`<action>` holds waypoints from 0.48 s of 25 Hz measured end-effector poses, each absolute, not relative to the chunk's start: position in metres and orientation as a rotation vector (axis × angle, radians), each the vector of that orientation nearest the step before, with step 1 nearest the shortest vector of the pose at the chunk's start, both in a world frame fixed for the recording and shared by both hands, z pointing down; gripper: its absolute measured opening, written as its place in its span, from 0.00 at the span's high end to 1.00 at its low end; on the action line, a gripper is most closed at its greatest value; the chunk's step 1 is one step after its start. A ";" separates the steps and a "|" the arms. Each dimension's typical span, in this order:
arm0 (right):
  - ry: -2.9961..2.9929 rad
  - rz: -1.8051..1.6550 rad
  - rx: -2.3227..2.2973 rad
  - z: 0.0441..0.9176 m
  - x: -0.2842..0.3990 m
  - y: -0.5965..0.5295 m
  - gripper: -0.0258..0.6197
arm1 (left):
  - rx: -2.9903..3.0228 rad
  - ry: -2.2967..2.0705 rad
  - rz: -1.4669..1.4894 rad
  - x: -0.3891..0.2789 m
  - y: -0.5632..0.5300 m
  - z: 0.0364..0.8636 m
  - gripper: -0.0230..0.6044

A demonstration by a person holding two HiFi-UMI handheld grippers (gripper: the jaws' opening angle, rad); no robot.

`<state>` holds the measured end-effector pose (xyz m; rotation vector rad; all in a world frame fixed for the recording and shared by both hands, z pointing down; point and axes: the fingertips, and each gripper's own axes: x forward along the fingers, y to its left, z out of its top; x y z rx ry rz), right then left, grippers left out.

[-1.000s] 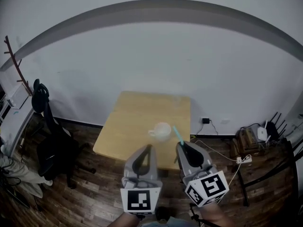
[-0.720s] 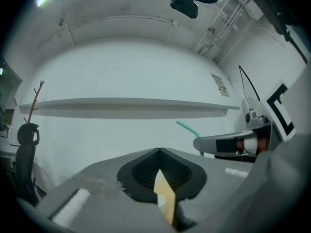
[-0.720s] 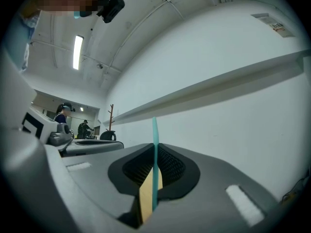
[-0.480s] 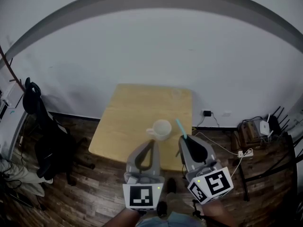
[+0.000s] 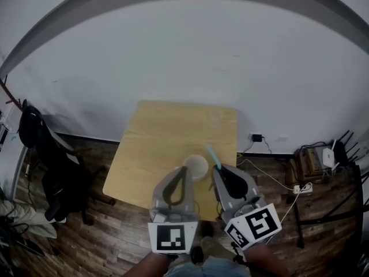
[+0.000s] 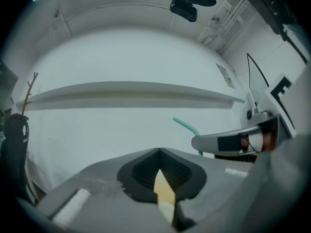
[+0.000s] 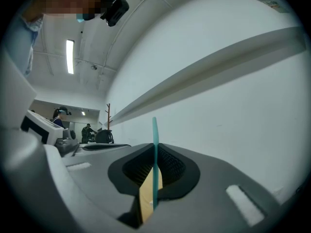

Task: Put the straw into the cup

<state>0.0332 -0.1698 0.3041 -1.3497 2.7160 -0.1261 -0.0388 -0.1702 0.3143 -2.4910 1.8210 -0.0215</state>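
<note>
While clamped btwn the pressed-together jaws of the right gripper (image 5: 218, 169), the teal straw (image 5: 213, 156) sticks out past the jaw tips, just right of the cup (image 5: 197, 166), its free end leaning up and slightly left in the head view. It's not in the cup yet. In the right gripper view the straw (image 7: 155, 159) is a thin upright line down the seam of the right gripper (image 7: 155, 148), w/ the jaws pinching it and tan tabletop showing thru the slot lower down. The left gripper view catches the straw (image 6: 186, 124) too, bent end pointing left, rising from behind the right gripper (image 6: 228, 141).

The cup is white, upright and open-topped, on the wooden table (image 5: 167, 133). The left gripper (image 5: 185, 171) comes in from the near-left of the cup, and its tip overlaps the cup's left side in the head view; can't tell if they touch. In its own view the left gripper (image 6: 159, 150) has its jaws closed together at the tips w/ nothing held, only table colour and a pale patch visible thru the gap below.

Nearer the camera than the cup, each gripper carries a marker cube: the left cube (image 5: 170, 238) and the right cube (image 5: 254, 226). A dark wood floor (image 5: 115, 235) lies all round. A black chair (image 5: 55, 180) stands well left of the cup. A power strip w/ cables (image 5: 297, 190) lies well right of the cup. A plain white wall (image 5: 184, 56) stands beyond the cup.
</note>
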 end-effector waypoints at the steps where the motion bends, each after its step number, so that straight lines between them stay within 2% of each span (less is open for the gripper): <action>1: 2.721 -0.136 -1.338 0.305 0.033 -0.178 0.92 | -2.490 1.831 -0.023 -0.039 -0.178 0.315 0.93; 12: 2.741 -0.176 -1.198 0.296 0.022 -0.244 0.92 | -2.414 1.867 -0.016 -0.046 -0.241 0.297 0.93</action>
